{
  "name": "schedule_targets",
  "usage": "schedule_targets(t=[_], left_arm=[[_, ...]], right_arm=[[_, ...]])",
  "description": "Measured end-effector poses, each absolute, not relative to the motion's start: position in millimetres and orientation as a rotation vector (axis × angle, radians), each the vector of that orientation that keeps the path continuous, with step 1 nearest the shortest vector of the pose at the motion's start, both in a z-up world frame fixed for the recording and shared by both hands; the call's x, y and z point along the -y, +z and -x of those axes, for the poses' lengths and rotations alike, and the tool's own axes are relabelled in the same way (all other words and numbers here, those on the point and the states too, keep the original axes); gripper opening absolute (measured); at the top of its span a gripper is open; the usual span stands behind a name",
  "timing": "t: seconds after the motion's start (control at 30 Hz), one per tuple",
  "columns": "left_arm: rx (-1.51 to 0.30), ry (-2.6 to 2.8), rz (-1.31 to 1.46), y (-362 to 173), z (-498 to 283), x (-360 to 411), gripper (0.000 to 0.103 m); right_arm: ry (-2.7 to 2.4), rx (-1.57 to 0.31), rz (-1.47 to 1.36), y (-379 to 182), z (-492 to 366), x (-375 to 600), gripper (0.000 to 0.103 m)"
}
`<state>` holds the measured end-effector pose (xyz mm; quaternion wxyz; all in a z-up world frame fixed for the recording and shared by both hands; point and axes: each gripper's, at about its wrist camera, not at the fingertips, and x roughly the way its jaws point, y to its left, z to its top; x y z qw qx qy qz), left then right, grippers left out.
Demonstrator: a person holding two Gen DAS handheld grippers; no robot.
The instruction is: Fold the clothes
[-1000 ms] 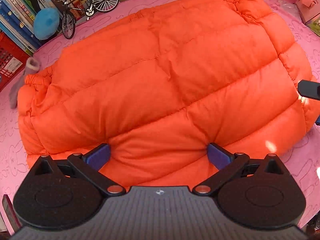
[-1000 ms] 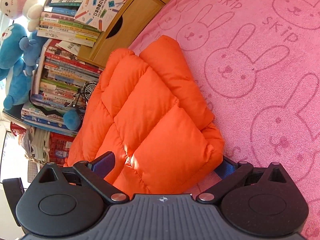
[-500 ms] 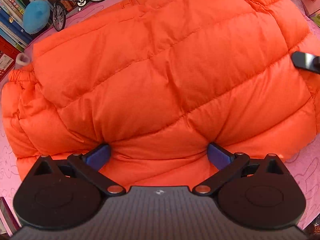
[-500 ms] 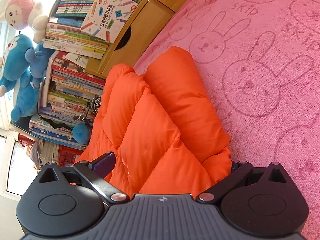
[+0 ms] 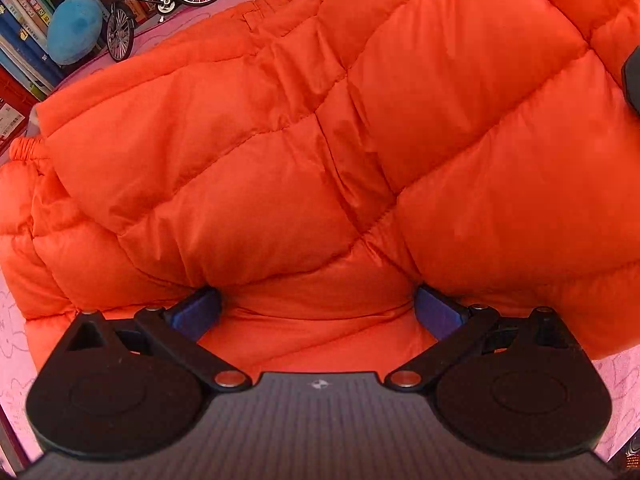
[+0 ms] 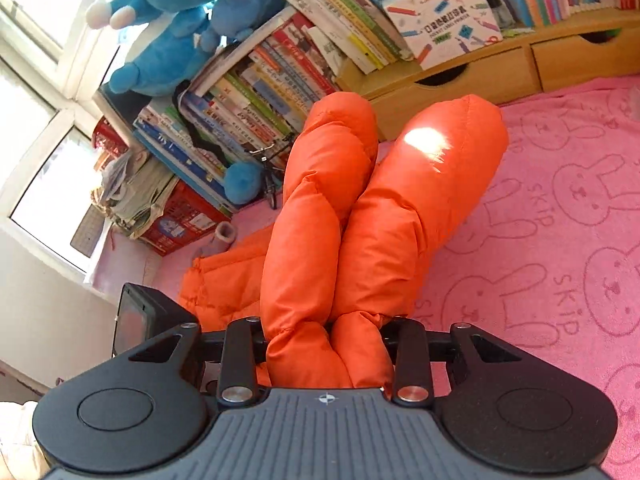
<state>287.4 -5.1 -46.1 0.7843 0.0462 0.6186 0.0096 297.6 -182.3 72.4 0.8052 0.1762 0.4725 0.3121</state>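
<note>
An orange puffer jacket point(image 5: 320, 140) lies on a pink bunny-print cloth point(image 6: 560, 240). My left gripper point(image 5: 316, 312) points steeply down at the jacket's near hem. It stands open, its blue pads point(image 5: 196, 314) wide apart with puffed fabric bulging between them. My right gripper point(image 6: 326, 344) is closing its jaws, and they squeeze a bunched edge of the jacket point(image 6: 360, 220). That side is lifted off the cloth in two thick rolls. A dark part of the right gripper point(image 5: 632, 76) shows at the right edge of the left wrist view.
Stacked books point(image 6: 260, 92) and blue plush toys point(image 6: 172, 20) stand at the back. So do wooden drawers point(image 6: 500, 72), a red crate point(image 6: 176, 224), a model bicycle point(image 5: 160, 0) and a blue ball toy point(image 5: 76, 28). Bare cloth lies to the jacket's right.
My right gripper closed on the jacket's edge, then rose and rolled, pulling that side up off the cloth. My left gripper stayed put while the jacket bulged toward it.
</note>
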Motion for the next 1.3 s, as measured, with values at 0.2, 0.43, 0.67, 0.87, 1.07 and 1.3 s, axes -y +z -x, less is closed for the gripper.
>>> schedule_targets(t=[0.2, 0.43, 0.67, 0.87, 1.07, 1.3], left_arm=[[-1.293, -0.005, -0.03, -39, -270, -10, 0.103], [-1.258, -0.022, -0.035, -42, -256, -15, 0.103], [-1.23, -0.101, -0.033, -42, -251, -26, 0.103], [-1.201, -0.153, -0.063, -43, -244, -30, 0.103], [-1.166, -0.19, -0.095, -46, -238, -31, 0.103], [-1.168, -0.243, -0.061, -37, -222, -53, 0.103]], right_arm=[[0.761, -0.991, -0.216, 95, -289, 137, 0.035], [0.541, -1.026, -0.325, 80, -312, 156, 0.061], [0.339, -1.178, -0.685, 2, -369, 212, 0.083], [0.256, -1.198, -0.82, -9, -376, 224, 0.06], [0.34, -1.054, -0.337, 87, -329, 153, 0.034], [0.604, -0.955, 0.219, 135, -259, 4, 0.033]])
